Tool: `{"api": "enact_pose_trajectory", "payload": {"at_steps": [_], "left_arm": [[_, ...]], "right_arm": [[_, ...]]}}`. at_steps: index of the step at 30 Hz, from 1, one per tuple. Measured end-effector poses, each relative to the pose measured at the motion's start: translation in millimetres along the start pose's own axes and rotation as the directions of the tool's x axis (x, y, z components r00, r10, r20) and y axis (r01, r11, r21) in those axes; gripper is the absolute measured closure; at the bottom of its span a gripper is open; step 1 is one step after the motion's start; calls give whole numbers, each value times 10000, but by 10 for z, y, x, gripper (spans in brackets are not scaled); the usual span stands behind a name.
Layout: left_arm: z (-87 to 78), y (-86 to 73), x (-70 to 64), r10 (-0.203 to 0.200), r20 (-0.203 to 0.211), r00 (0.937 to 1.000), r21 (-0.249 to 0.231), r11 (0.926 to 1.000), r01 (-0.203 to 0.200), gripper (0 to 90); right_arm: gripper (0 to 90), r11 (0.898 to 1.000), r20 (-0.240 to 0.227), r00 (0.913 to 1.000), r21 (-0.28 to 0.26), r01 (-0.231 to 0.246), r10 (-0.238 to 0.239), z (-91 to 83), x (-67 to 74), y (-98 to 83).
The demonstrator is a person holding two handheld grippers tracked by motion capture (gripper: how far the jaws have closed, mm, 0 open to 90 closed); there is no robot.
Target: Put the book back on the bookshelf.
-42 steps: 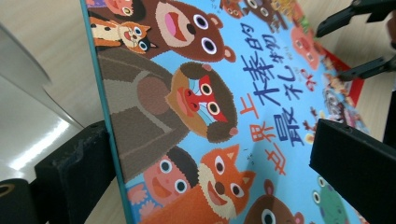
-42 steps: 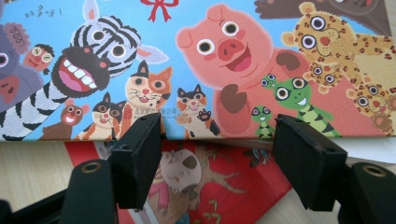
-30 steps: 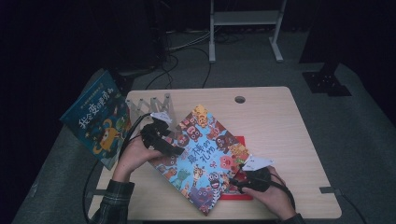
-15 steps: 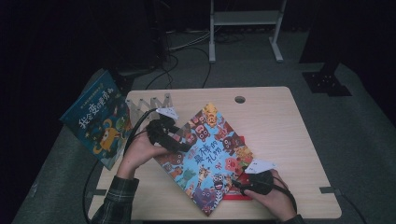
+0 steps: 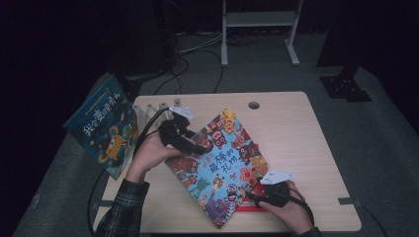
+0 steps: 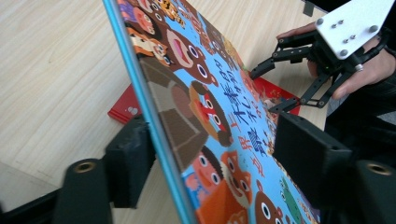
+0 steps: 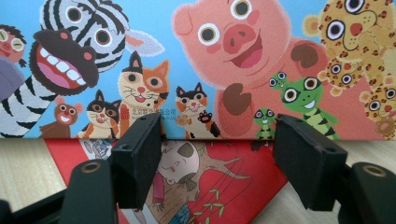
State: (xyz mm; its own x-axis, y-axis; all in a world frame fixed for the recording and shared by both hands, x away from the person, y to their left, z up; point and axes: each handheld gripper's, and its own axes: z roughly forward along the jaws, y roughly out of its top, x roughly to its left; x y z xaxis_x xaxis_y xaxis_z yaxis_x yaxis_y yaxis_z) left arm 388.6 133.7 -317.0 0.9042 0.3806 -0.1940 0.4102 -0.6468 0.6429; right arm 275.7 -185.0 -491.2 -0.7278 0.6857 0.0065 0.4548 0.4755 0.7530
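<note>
On the bench (image 5: pixel 296 128), the blue animal book (image 5: pixel 222 168) lies tilted over a red book (image 5: pixel 247 205), its left edge lifted. Left gripper (image 5: pixel 195 146) straddles that raised edge, fingers (image 6: pixel 130 161) just closing, far pad not yet touching. Right gripper (image 5: pixel 253 196), wrist low and level, steadies the lower corner, fingers (image 7: pixel 140 154) narrowed; contact unclear.

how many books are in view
3: a blue animal book tilted up mid-table with its edge between the left gripper jaws, a red book flat under it by the right gripper, and a blue book at the table's left edge. More may be hidden beneath.
</note>
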Motion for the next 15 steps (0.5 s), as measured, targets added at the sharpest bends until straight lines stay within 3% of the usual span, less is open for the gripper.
{"api": "enact_pose_trajectory", "payload": {"at_steps": [4, 15], "left_arm": [[-6, 73, -21, 0, 155, 9999, -70, 10000, 1, 383], [70, 231, -26, -37, 20, 10000, 442, 9990, 36, 507]], "right_arm": [[312, 10000, 62, 10000, -12, -26, 26, 6, 9, 0], [305, 10000, 107, 9999, -12, -40, 40, 8, 25, 0]]}}
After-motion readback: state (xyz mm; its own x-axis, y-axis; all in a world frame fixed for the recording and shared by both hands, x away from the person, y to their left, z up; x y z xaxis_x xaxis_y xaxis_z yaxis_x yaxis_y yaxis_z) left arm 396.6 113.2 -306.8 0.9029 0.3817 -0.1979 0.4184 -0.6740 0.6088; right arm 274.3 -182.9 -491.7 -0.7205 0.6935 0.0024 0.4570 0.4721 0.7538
